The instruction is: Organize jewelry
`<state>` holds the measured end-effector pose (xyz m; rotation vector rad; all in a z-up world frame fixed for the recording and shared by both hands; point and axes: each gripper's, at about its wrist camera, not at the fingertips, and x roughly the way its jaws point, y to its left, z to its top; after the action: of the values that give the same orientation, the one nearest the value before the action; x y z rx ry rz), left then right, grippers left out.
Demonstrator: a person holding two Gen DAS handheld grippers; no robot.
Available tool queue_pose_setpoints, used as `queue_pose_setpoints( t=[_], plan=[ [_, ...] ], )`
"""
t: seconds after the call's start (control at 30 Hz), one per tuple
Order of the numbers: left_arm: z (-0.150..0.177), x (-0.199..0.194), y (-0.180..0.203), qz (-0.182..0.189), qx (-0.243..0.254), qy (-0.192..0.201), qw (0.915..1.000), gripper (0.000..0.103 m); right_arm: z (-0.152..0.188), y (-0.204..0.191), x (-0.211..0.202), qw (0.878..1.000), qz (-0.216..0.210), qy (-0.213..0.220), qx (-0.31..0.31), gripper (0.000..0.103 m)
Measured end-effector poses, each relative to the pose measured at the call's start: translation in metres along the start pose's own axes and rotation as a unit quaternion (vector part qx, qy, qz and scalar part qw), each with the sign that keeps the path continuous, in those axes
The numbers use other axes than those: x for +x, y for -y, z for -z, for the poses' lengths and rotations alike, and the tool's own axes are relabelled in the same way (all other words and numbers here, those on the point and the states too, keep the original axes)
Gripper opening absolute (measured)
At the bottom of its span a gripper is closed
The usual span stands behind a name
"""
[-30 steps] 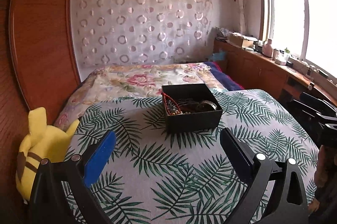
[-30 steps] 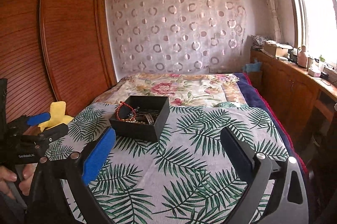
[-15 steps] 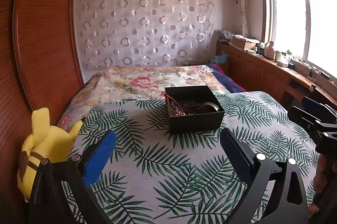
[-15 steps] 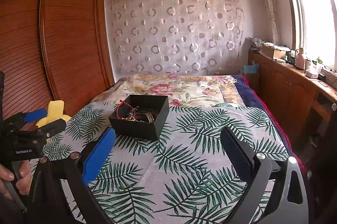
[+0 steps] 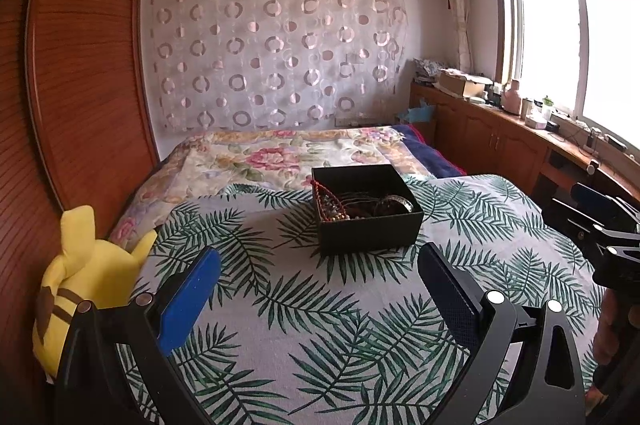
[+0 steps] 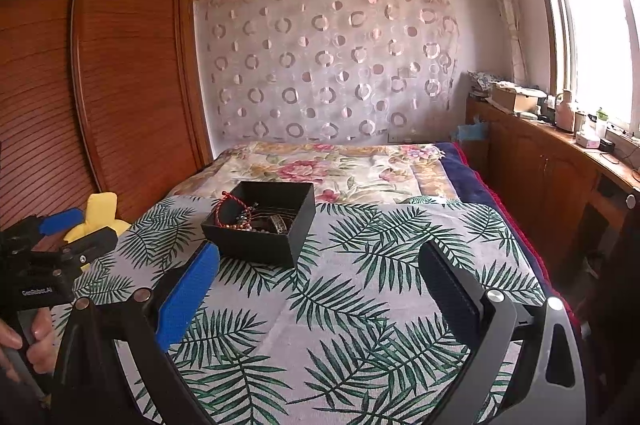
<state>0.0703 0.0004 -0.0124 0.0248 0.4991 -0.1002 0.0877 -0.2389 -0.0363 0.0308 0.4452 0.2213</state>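
Note:
A black open box (image 5: 370, 225) sits on the palm-leaf cloth (image 5: 304, 317); it also shows in the right wrist view (image 6: 260, 245). Inside lie a red cord bracelet (image 6: 224, 205), beaded strands (image 5: 334, 211) and a metal bangle (image 5: 394, 201). My left gripper (image 5: 318, 273) is open and empty, short of the box. My right gripper (image 6: 318, 269) is open and empty, in front of the box's right side. Each gripper shows at the edge of the other's view, the right one (image 5: 600, 221) and the left one (image 6: 60, 237).
A yellow plush toy (image 5: 88, 277) lies at the bed's left edge by a wooden wardrobe (image 5: 80, 85). A floral quilt (image 5: 280, 157) covers the far bed. A wooden counter (image 5: 520, 129) with small items runs under the window on the right.
Both cameras have tilted up and drawn back slightly, so the box sits lower in view. Both grippers stay open and empty.

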Motion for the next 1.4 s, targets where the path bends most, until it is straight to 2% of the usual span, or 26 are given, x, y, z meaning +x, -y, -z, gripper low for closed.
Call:
queue_pose_setpoints(
  t=[1.4],
  plan=[
    [-0.007,-0.013,0.000,0.003,-0.001,0.010,0.9999,0.095,0.002,0.000,0.000,1.000,-0.001,0.001,0.000,0.100]
  ],
)
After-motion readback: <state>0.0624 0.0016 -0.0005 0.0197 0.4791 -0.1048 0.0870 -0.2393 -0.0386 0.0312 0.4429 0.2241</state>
